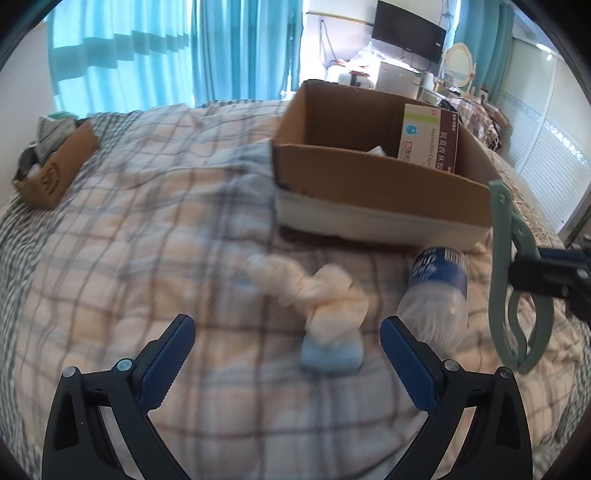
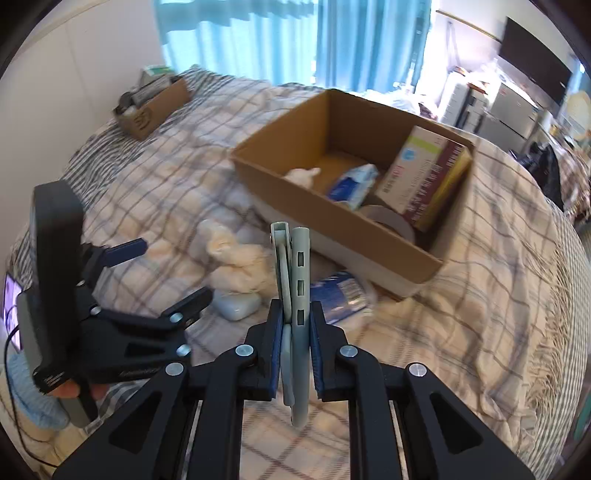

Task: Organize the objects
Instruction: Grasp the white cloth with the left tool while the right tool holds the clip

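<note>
My left gripper (image 1: 287, 334) is open and empty just above the plaid bed, with a crumpled white tissue (image 1: 325, 291) and a light blue soap-like block (image 1: 330, 354) between its fingers. It also shows in the right wrist view (image 2: 170, 269). My right gripper (image 2: 295, 314) is shut on a pale green plastic clip (image 2: 293, 280), also seen in the left wrist view (image 1: 508, 280). A plastic bottle with a blue label (image 1: 436, 291) lies beside the open cardboard box (image 1: 369, 188), which holds a medicine carton (image 2: 421, 177), a tissue pack (image 2: 354, 184) and a tape roll (image 2: 388, 219).
A smaller cardboard box (image 2: 151, 107) full of items sits at the bed's far left. Blue curtains (image 1: 147, 48) hang behind the bed. A monitor (image 1: 408, 31) and a cluttered desk stand at the far right.
</note>
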The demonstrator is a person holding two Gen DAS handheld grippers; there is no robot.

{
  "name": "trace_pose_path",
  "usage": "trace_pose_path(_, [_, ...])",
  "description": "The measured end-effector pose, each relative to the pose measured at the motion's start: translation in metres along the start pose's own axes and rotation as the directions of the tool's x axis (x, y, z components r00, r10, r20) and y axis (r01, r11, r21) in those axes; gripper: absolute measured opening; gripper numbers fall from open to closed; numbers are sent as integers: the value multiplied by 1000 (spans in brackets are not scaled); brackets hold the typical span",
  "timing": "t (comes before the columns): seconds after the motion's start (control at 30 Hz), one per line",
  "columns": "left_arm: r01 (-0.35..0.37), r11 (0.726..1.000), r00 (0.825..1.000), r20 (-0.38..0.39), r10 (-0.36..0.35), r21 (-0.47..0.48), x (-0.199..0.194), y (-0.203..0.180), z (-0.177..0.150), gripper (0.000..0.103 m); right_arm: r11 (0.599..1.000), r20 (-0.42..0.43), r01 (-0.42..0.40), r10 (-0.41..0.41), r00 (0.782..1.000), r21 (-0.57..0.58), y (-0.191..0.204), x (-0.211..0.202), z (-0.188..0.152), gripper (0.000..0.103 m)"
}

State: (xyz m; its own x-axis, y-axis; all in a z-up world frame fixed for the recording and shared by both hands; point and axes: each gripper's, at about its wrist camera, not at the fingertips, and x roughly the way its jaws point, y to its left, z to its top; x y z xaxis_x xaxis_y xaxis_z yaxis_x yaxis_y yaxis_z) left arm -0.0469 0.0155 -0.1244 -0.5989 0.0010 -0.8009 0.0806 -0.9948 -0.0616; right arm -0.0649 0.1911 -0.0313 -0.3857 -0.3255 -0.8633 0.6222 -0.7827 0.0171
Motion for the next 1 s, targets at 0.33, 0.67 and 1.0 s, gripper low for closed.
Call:
trace_pose_path(0.33, [72, 997, 992, -107, -72, -7, 59, -9, 16, 59, 1000, -32, -4, 5, 999, 17, -17, 20, 0, 13])
trace_pose_path(0.67, [59, 998, 993, -100, -62, -34, 29, -5, 20, 24, 999, 17, -21, 21, 1000, 34, -15, 1, -2, 13])
trace_pose_path(1.0, [35, 999, 999, 35, -35, 23, -59, -16, 50, 23, 998, 150, -58, 54, 987, 24, -5, -58, 14, 13])
